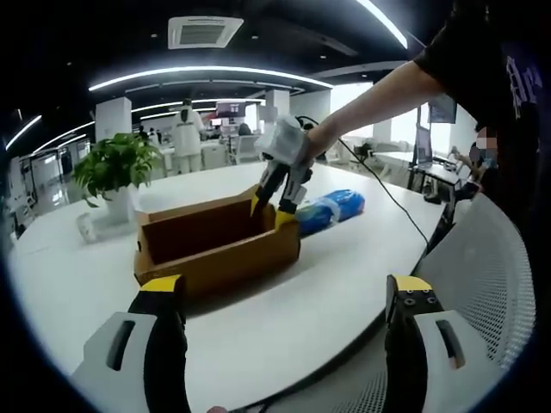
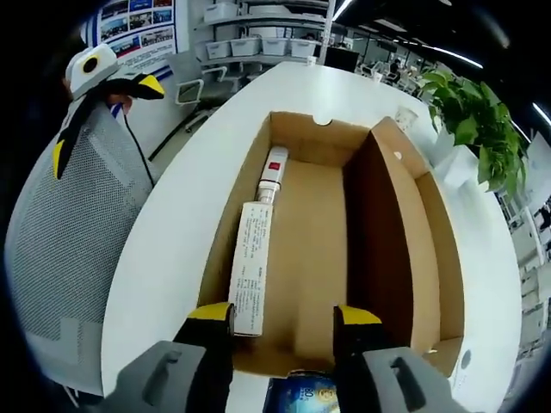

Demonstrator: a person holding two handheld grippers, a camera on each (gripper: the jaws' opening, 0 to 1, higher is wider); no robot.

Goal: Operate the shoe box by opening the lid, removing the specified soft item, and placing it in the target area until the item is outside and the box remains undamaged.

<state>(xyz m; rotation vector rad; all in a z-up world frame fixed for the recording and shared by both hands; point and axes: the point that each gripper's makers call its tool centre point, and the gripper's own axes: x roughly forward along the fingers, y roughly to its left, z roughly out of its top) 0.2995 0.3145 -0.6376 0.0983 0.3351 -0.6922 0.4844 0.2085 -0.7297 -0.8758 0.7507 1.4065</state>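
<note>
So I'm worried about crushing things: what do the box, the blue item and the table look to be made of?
Box: brown cardboard, matte, with folded flaps and cut notches.
Blue item: probably soft plastic wrap or a bag, judging by its shiny, wrinkled, rounded look; contents can't be told.
Table: smooth white top, faint sheen, likely laminate or painted board.

The person wears a black short-sleeved T-shirt (image 1: 495, 60) with pale lettering on the chest. Each hand-held gripper has a light grey plastic body, black jaws and yellow tips: the left gripper (image 1: 288, 297), the right gripper (image 2: 284, 320). A thin black cable (image 1: 387, 196) trails from the right one
</note>
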